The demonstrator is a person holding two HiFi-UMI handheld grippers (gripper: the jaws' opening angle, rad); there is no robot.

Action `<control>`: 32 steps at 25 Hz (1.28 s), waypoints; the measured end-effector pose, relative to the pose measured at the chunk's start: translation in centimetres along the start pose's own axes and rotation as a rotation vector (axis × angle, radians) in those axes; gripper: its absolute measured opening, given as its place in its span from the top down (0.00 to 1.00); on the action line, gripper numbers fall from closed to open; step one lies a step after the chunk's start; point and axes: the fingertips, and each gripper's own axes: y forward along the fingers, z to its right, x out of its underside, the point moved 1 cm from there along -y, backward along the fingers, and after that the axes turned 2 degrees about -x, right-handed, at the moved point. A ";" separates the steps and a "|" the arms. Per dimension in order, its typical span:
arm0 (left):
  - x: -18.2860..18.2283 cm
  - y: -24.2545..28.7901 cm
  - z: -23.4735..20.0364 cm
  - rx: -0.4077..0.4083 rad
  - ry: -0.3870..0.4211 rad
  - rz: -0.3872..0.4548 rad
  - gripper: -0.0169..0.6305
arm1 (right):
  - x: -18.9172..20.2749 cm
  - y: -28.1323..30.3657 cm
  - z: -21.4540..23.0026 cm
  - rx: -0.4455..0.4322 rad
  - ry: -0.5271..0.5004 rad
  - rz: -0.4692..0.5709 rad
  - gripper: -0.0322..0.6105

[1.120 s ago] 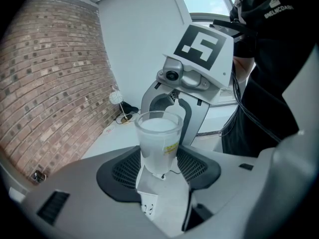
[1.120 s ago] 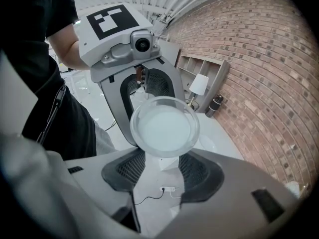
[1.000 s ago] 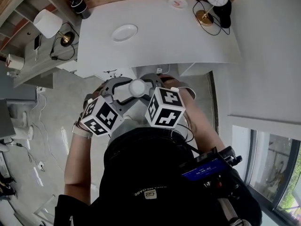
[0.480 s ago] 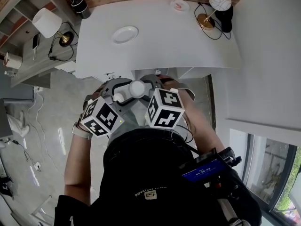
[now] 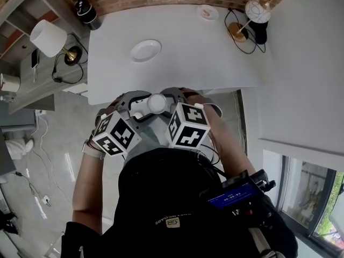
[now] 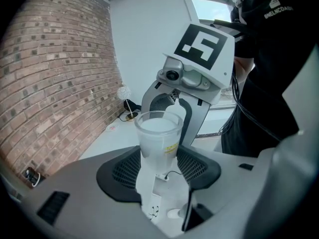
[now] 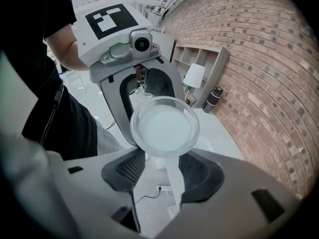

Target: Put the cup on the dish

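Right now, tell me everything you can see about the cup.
The cup is a small, handleless tumbler of milky, translucent plastic with a clear round rim and a small yellow mark on its side. It is upright with its mouth up, and whether it holds anything cannot be told. It is held in the air between the jaws of the left gripper and the right gripper, close to the person's body, short of the white table and its dish.

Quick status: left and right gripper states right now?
Left gripper: jaws shut on the cup.
Right gripper: jaws shut on the same cup, held between both.
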 end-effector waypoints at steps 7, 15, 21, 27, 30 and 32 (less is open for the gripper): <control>1.8 0.0 -6.2 0.048 0.008 0.010 0.62 | -2.6 2.8 5.1 -0.001 0.042 -0.016 0.62; 4.2 0.0 -12.4 0.103 0.017 0.017 0.62 | -5.5 6.0 10.0 0.010 0.090 -0.041 0.62; 6.0 -0.2 -15.9 0.146 0.020 0.038 0.62 | -7.3 8.1 12.7 0.013 0.127 -0.065 0.62; 7.7 -0.3 -18.6 0.176 0.032 0.045 0.62 | -8.7 10.2 14.6 0.022 0.157 -0.081 0.62; 8.2 -0.2 -19.5 0.184 0.038 0.043 0.62 | -9.0 10.8 15.3 0.025 0.165 -0.085 0.62; 8.4 -0.1 -19.9 0.191 0.039 0.043 0.62 | -9.2 11.1 15.7 0.022 0.170 -0.082 0.62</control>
